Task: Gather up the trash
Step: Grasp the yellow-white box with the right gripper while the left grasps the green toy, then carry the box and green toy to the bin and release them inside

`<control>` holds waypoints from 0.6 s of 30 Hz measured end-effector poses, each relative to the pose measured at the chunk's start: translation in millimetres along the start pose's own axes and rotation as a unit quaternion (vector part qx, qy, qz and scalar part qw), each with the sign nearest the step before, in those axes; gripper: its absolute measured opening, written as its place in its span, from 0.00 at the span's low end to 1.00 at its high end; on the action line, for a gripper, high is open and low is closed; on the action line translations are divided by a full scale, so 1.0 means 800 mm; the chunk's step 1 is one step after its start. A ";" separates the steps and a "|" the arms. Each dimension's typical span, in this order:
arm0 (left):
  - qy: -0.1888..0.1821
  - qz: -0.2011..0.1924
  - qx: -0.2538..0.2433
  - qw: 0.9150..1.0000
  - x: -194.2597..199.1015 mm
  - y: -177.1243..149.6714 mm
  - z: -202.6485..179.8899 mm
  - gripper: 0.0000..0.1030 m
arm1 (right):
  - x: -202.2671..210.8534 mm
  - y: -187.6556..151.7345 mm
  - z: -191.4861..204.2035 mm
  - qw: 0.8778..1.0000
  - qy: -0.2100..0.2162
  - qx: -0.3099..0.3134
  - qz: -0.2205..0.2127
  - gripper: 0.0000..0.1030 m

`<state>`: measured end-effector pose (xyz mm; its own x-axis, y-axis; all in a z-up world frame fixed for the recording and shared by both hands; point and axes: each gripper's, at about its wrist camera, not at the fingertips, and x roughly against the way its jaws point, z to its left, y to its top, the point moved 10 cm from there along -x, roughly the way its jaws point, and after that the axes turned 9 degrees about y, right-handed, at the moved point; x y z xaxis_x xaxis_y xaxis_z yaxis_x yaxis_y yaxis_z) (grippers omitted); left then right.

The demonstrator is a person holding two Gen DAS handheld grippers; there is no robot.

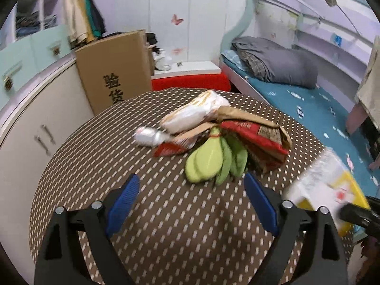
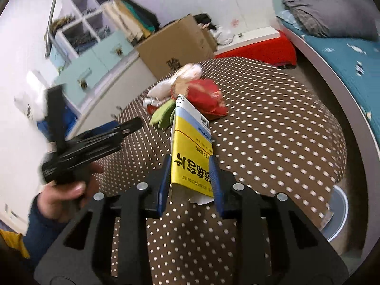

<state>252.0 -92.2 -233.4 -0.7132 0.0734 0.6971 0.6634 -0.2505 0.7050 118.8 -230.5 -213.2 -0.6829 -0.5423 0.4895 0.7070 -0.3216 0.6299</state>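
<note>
A heap of trash lies on the brown dotted tablecloth (image 1: 166, 213): a white wrapper (image 1: 194, 114), a silver foil piece (image 1: 148, 136), red packets (image 1: 256, 137) and green peels (image 1: 211, 161). My left gripper (image 1: 192, 182) is open and empty, just short of the green peels. My right gripper (image 2: 191, 163) is shut on a yellow and blue carton (image 2: 191, 147) and holds it above the table. The carton also shows blurred at the right of the left wrist view (image 1: 332, 190). The heap shows beyond the carton in the right wrist view (image 2: 190, 90).
A cardboard box (image 1: 114, 71) stands behind the table at the left, beside white cupboards (image 1: 35, 118). A red and white bench (image 1: 190, 76) is behind. A bed (image 1: 308, 99) with a grey pillow runs along the right. A pale round bin (image 2: 337, 213) sits below the table's right edge.
</note>
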 end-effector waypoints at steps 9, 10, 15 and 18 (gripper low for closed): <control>-0.025 0.063 -0.047 0.997 -0.075 0.009 -0.038 0.32 | 0.049 0.019 -0.016 0.999 -0.017 -0.013 -0.041 0.30; -0.029 0.064 -0.048 0.996 -0.073 0.007 -0.038 0.29 | 0.050 0.021 -0.016 0.999 -0.018 -0.012 -0.043 0.30; -0.051 0.045 -0.013 0.998 -0.038 -0.006 -0.023 0.19 | 0.063 0.031 -0.017 0.998 -0.021 -0.013 -0.061 0.30; -0.060 0.034 0.016 0.997 -0.007 -0.017 -0.010 0.19 | 0.073 0.036 -0.016 0.997 -0.020 -0.011 -0.072 0.30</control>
<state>245.6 -96.8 -247.9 -0.6353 0.1733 0.7526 0.7176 -0.2279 0.6582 101.3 -281.3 -174.0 -0.7835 -0.4582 0.4197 0.6055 -0.4110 0.6815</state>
